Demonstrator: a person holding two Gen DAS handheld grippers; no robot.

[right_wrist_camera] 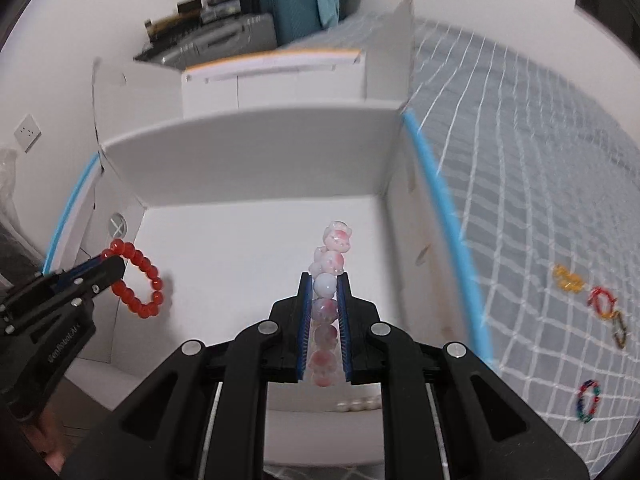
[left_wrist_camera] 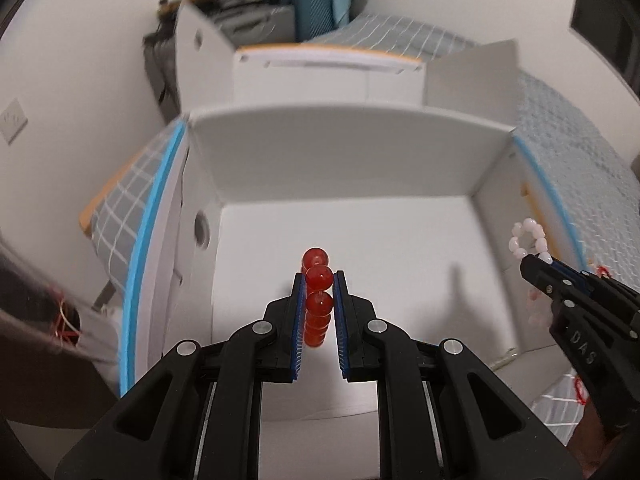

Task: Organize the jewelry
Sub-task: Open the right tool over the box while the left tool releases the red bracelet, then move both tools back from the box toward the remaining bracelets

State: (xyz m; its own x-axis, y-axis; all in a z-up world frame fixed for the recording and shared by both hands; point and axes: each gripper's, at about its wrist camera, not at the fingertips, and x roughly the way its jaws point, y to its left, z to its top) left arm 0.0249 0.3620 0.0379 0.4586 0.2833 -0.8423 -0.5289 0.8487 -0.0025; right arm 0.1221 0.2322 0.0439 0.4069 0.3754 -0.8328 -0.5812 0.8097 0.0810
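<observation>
The red bead bracelet (left_wrist_camera: 318, 300) sits clamped between the blue pads of my left gripper (left_wrist_camera: 319, 280), edge-on from my left wrist, with 2 beads poking out past the fingertips; from my right wrist I see it as a full ring (right_wrist_camera: 138, 280) hanging off those tips. My right gripper (right_wrist_camera: 325, 280) is closed on the pink and white bead bracelet (right_wrist_camera: 326, 320), whose small figure charm (right_wrist_camera: 338, 236) stands just beyond the fingertips. From the left wrist, that same bracelet (left_wrist_camera: 528, 238) shows as a pale loop at the tip of my right gripper (left_wrist_camera: 540, 262). Both of my claws point down into the white open box (right_wrist_camera: 248, 160), each bracelet held above its bare white floor and apart from it, the red one toward the left wall, the pink one nearer the right wall. A few pearl beads (right_wrist_camera: 358, 406) lie by the near edge of the box, just under my right gripper. A second white box (right_wrist_camera: 276, 76) stands behind the first. Outside the right wall, on the grey checked cloth (right_wrist_camera: 540, 160), lie 4 more pieces, well apart from the box: a yellow piece (right_wrist_camera: 568, 278), a red ring (right_wrist_camera: 602, 300), a dark ring (right_wrist_camera: 620, 330) and a multicoloured bead ring (right_wrist_camera: 588, 400). A light blue suitcase (right_wrist_camera: 296, 8) stands far behind.
</observation>
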